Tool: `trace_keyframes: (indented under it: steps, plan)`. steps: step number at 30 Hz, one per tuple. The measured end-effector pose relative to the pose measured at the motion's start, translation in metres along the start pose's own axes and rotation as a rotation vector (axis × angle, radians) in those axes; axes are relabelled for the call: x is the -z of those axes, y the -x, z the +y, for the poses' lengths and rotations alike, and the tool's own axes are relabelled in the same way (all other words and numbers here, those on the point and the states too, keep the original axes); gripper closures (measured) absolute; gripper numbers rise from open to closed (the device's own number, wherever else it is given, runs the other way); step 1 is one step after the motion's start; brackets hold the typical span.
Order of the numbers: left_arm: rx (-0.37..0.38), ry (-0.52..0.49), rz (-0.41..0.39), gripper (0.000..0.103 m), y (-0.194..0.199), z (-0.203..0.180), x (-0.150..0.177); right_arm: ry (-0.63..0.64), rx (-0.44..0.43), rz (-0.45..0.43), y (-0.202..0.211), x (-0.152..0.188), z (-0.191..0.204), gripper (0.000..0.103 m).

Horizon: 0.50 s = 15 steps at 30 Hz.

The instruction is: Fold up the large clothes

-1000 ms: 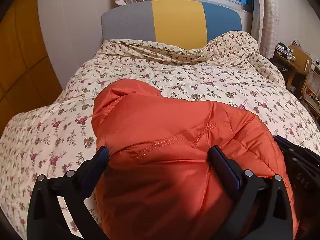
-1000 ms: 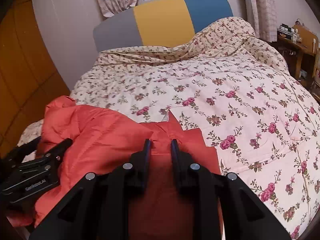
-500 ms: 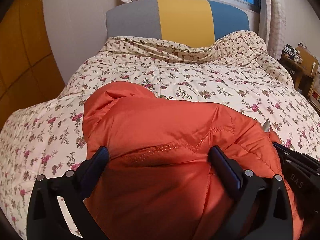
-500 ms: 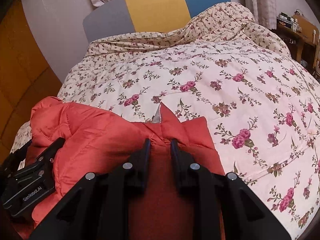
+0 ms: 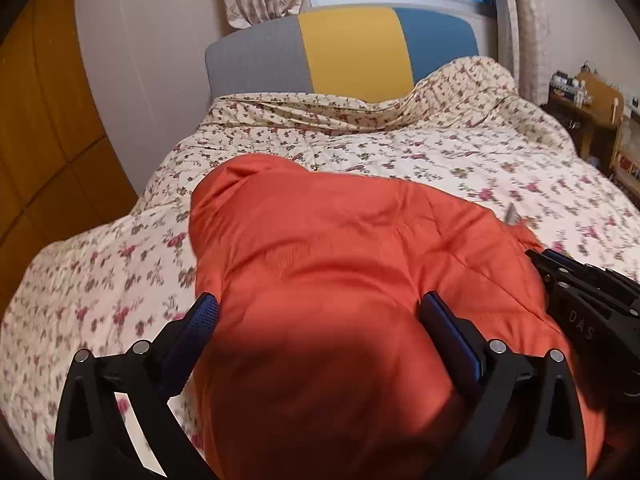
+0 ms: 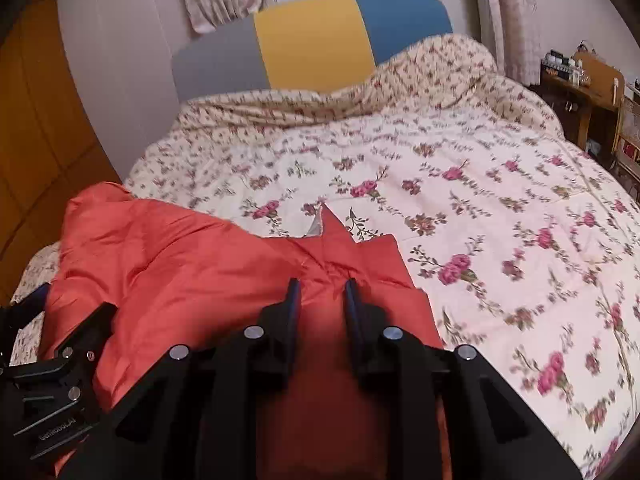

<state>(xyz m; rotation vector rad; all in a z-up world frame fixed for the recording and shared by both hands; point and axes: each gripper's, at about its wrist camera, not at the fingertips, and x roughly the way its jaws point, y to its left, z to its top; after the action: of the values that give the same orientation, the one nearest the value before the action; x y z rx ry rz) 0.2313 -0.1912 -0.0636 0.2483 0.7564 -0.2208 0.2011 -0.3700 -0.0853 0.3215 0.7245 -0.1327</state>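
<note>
L gripper [image 5: 316, 320]: jaws spread wide, a thick bulge of the orange jacket [image 5: 360, 280] filling the gap and touching both pads. Whether it is clamping or only straddling, cannot tell. R gripper [image 6: 320, 296]: jaws drawn near together, pinching a ridge of jacket fabric; grip looks firm.

Jacket posn: near end of the bed, toward its L side, bunched between both grippers, padded bulk humped up rather than flat. A pointed flap w/ grey lining [image 6: 320, 224] sticks out on the far side, lying on the quilt [image 6: 500, 220].

Progress, as judged: mid-task. Garment is gathered and doubled to some degree, but no flat, squared fold is visible; edges not aligned, hump not pressed down. Sleeves not identifiable. Remaining: lay over, flatten, tuck the stray flap.

Room: quilt beyond and to the R of jacket is open and broad, ample for laying out. L side tight: wood panelling [image 5: 48, 140] runs close along the bed edge. Far end: headboard [image 5: 352, 48], rumpled quilt heaped against it at R. Desk [image 6: 584, 84] far R, well apart.
</note>
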Motion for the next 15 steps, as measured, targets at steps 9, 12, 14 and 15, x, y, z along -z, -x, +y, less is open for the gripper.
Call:
trace_keyframes:
  steps: [9,12,14,15]
  plan:
    - [0.056,-0.035,-0.167,0.003,0.061,-0.018,0.049,0.057,-0.001,-0.107,0.057,0.041,0.007,0.075]
    - [0.088,-0.036,-0.188,0.003,0.055,-0.017,0.057,0.043,-0.01,-0.078,0.053,0.042,0.004,0.074]
    - [0.126,-0.02,-0.172,0.003,0.046,-0.012,0.057,0.051,0.004,-0.049,0.045,0.041,0.006,0.075]
    - [0.134,-0.021,-0.164,0.003,0.043,-0.012,0.056,0.056,0.012,-0.046,0.043,0.042,0.007,0.075]
